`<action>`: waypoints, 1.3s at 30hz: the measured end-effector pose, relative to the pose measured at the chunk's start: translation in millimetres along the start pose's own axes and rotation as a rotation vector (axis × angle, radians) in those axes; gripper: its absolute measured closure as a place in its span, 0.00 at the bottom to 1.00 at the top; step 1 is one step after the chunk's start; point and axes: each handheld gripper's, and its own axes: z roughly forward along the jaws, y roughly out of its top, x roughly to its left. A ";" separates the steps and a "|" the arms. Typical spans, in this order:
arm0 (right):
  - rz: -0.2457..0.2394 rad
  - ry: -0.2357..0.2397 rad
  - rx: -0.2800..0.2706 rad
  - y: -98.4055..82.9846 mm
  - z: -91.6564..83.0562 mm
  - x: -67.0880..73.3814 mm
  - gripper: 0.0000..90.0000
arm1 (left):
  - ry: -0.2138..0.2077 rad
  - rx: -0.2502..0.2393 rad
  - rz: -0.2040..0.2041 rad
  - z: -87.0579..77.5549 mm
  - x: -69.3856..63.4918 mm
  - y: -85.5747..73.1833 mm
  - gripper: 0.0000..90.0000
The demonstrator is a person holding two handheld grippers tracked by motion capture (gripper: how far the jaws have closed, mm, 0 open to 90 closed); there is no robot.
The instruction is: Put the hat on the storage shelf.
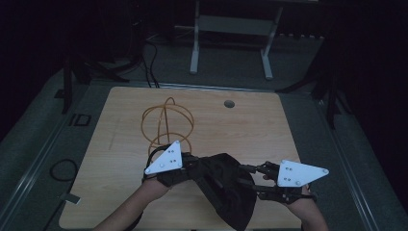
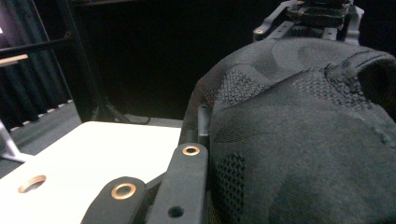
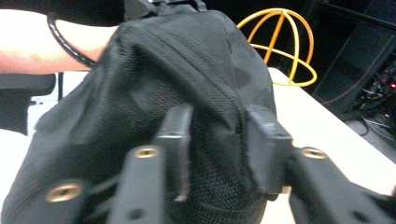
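- The high view is dim, so the dark fabric item between the two tools reads as one shapeless black mass; its folds and edges cannot be told apart there, and its lower tip is cut off by the bottom edge.
- In the left gripper view only one jaw of the left tool can be seen, lying against the fabric; the other is hidden under the cloth. The tool is pressed together on the dark fabric item.
- In the right gripper view the right tool is blurred and close to the lens. Its two jaws stand on either side of a bulge of the dark fabric item, pinching it.
- No earlier look is at hand, and what kind of garment or bag it is cannot be made out.
- The fabric is black, with a woven mesh texture in patches, smoother panels with a curved pattern, and a stitched seam along a ridge.
- It is held up between the tools above the near edge of the worktop, drooping to a point toward the person.
- Behind it on the worktop sits an orange wire frame, partly hidden by the left tool from above.
- A round hole shows in the worktop's far part.
- The right tool meets the fabric's right side.
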 end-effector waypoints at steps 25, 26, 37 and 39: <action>0.108 -0.002 -0.113 5.2 -14.1 -2.6 0.99 | 0.126 0.056 -0.034 -1.6 7.7 5.7 0.74; 0.109 -0.008 -0.116 5.6 -15.8 -3.4 0.99 | 0.139 0.061 -0.043 -2.2 8.3 5.1 0.69; 0.147 -0.146 -0.135 9.7 -29.9 -16.4 0.99 | 0.213 0.125 -0.072 -11.2 7.7 -5.8 0.60; 0.160 -0.204 -0.139 12.2 -32.5 -21.2 0.99 | 0.228 0.130 -0.080 -18.1 4.3 -12.3 0.55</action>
